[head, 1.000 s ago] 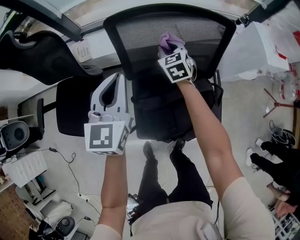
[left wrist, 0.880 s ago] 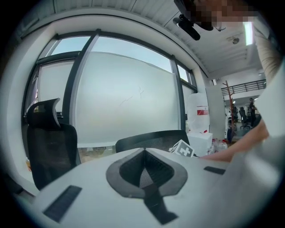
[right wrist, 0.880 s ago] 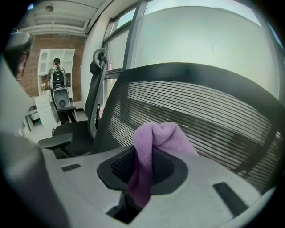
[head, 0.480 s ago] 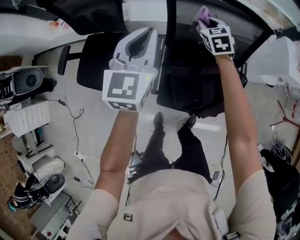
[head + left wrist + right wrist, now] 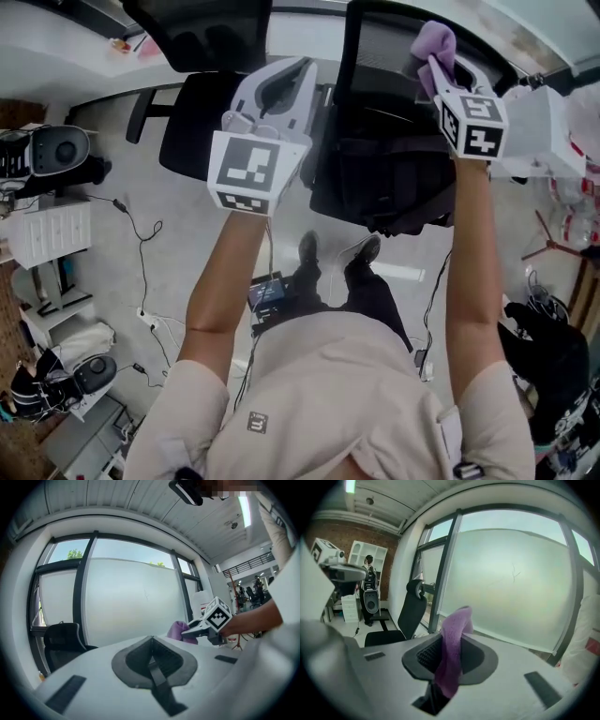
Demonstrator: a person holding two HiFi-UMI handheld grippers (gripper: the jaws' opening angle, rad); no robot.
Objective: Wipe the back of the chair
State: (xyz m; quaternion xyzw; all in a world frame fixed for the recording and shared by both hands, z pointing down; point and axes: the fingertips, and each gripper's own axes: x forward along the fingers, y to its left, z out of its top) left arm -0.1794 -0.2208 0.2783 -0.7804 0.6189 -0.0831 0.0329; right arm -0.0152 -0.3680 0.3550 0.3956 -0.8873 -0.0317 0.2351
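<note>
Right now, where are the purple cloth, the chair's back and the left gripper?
purple cloth point(image 5: 452, 651): right gripper view, middle of the hanging fold.
chair back point(image 5: 380, 42): head view, mesh beside the cloth.
left gripper point(image 5: 151, 643): left gripper view, where its shut jaws meet.

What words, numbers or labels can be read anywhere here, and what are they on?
No readable words or numbers in any view.
Marker cubes on the left gripper and right gripper: black-and-white squares, no letters.
Shirt patch: too small to read.
</note>
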